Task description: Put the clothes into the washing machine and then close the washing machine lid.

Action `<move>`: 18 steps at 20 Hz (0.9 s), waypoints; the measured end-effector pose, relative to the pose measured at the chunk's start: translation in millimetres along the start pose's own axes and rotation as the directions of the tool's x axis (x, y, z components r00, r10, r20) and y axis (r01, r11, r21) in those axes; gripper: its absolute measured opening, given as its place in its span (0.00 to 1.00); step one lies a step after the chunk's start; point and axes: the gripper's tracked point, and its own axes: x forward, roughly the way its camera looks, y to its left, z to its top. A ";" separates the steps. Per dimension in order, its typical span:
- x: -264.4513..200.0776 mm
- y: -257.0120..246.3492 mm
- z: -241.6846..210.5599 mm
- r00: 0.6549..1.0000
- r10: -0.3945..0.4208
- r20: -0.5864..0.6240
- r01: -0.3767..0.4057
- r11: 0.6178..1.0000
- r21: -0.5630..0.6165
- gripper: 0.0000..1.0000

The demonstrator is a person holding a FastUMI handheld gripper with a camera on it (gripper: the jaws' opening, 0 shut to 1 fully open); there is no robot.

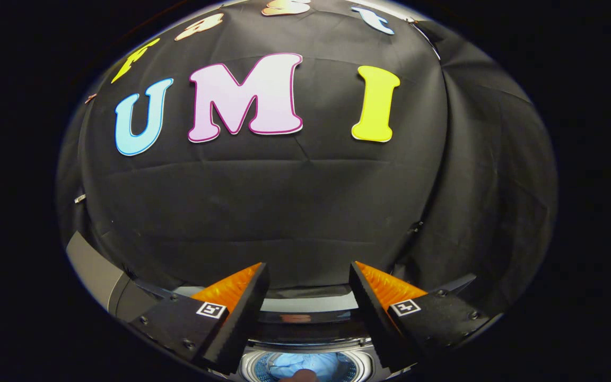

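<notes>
Gripper [310, 297]: seen at the bottom centre of the frame, raised and aimed at the booth's black cloth wall [295, 212]; nothing is held.
Jaws: spread apart, with a wide empty gap between them.
Fingers [242, 313]: set either side of the machine's opening, well above it.
Washing machine [305, 318]: a top-loader at the very bottom of the frame, below and between the fingers; its rear panel is seen as a pale and dark band just above the drum.
Drum [252, 367]: open at the top, its perforated wall visible around the load.
Clothes [305, 365]: a light blue garment is seen lying inside the drum, at the bottom centre; a small brownish patch at its lower edge cannot be identified.
Lid [96, 270]: probably the grey slab at the lower left, which appears raised; this cannot be confirmed.
Step in hand: loading is judged done, since the garment lies in the drum; closing of the lid is not yet done.
Next move: the gripper would need to be brought to the lid's free edge, so that the lid can be caught or pushed and lowered over the opening.
</notes>
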 end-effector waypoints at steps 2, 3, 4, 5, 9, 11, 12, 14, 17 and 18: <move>-4.0 0.3 -0.6 1.000 0.000 0.020 0.000 1.000 0.001 0.96; -6.7 0.1 0.3 1.000 -0.001 0.031 0.001 1.000 0.002 0.96; -9.1 0.2 0.2 0.999 -0.003 0.038 0.003 1.000 -0.001 0.96; -10.2 0.6 -1.1 0.999 -0.006 0.042 0.006 1.000 -0.001 0.97; -28.4 -3.0 -11.5 0.999 -0.013 0.051 0.013 1.000 -0.002 0.96; -24.3 -1.9 -9.0 0.998 -0.016 0.054 0.016 1.000 -0.003 0.97; -25.4 -2.5 -10.6 0.998 -0.017 0.057 0.018 1.000 -0.003 0.97; -26.8 -2.4 -10.8 0.998 -0.021 0.063 0.021 1.000 -0.001 0.96; -29.5 -3.0 -10.5 0.995 -0.027 0.094 0.027 1.000 0.002 0.97; -29.2 -3.3 -9.2 0.994 -0.029 0.108 0.029 1.000 0.002 0.97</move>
